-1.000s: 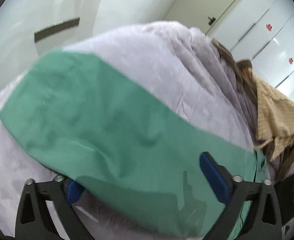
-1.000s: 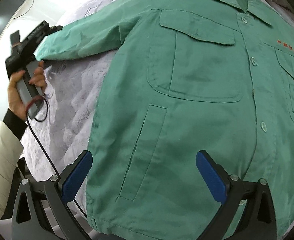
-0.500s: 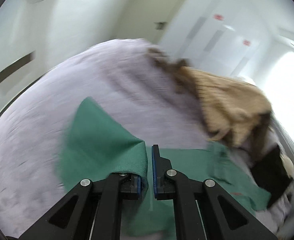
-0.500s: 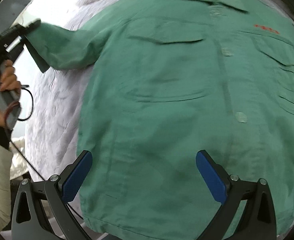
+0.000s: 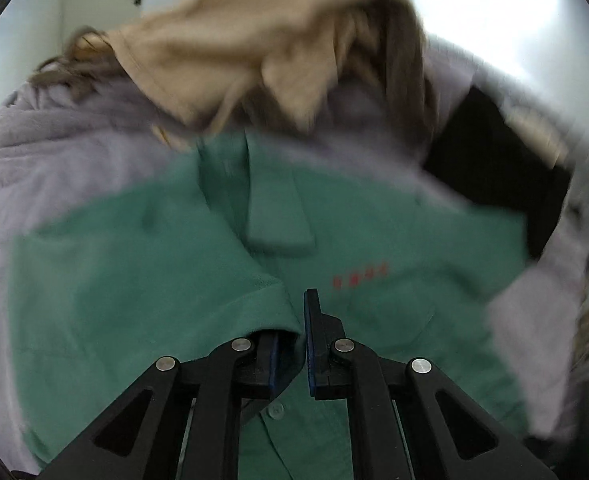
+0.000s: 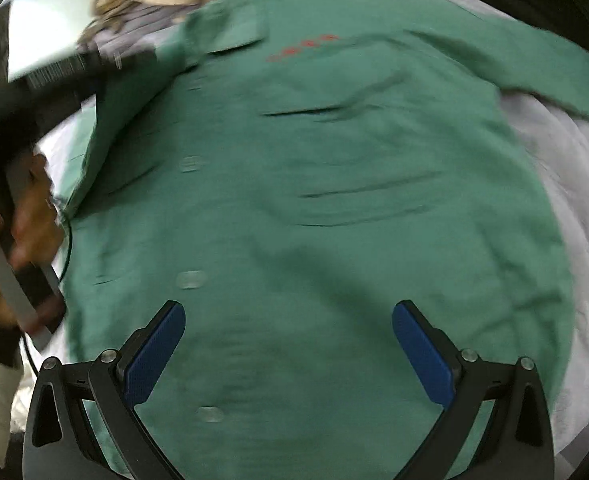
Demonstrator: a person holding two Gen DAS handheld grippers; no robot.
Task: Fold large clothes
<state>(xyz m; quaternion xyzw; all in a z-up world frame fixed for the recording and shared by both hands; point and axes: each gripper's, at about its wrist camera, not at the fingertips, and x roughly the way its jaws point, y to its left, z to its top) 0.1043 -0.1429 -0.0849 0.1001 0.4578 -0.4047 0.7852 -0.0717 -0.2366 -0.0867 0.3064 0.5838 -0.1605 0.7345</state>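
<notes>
A lilac blanket (image 5: 74, 152) carries the green jacket (image 6: 334, 200); left gripper (image 5: 294, 344) jaws clench its sleeve, right gripper (image 6: 290, 344) jaws gape above it.

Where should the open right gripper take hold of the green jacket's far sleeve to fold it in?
Judging from the right wrist view, the cuff end of the spread sleeve on the green jacket looks best. It lies flat on the lavender blanket, so the right gripper should probably come from outside, pinching across its edge.
</notes>
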